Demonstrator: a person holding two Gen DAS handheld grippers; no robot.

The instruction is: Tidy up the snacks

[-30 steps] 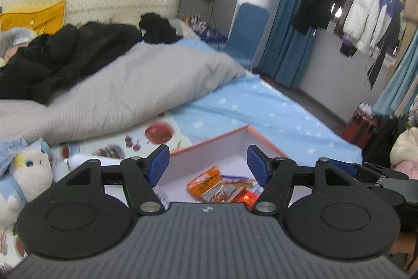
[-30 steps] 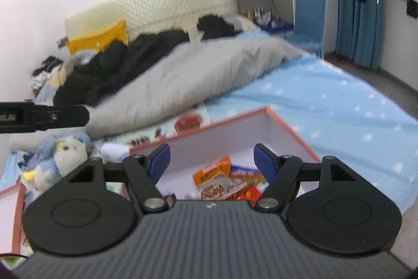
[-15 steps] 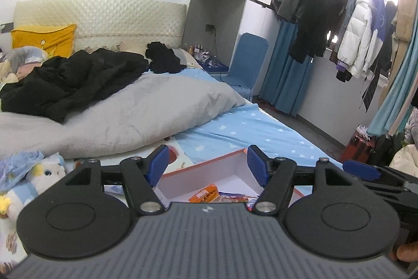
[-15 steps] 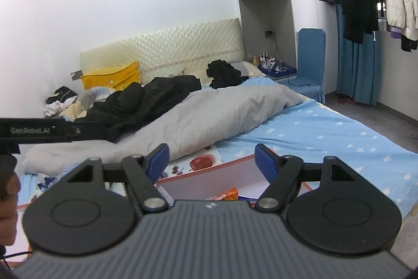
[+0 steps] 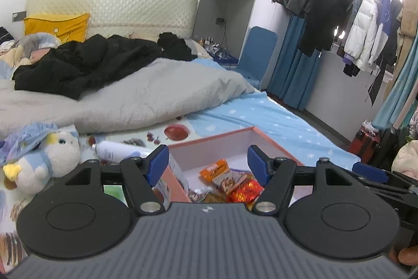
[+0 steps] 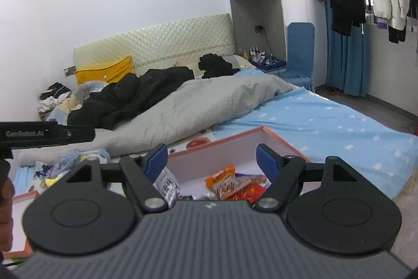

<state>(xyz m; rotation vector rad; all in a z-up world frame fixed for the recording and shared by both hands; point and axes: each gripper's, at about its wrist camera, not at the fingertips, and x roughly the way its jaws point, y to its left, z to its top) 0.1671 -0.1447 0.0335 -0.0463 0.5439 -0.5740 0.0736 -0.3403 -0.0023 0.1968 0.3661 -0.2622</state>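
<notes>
Ahead, both tongs, left gripper [image 5: 207, 161] and right gripper [image 6: 211, 161], gape empty over pink-rimmed white cardboard box [image 5: 271, 141] of foil snack packets [image 5: 230, 179]; white spray can [image 5: 117, 150] at ten o'clock.

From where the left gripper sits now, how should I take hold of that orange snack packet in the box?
Grip the orange snack packet across its short width near the upper end, coming down from above. It lies flat and tilted on the other snacks in the pink-rimmed box, so its edges are free. The left gripper is open and empty.
</notes>
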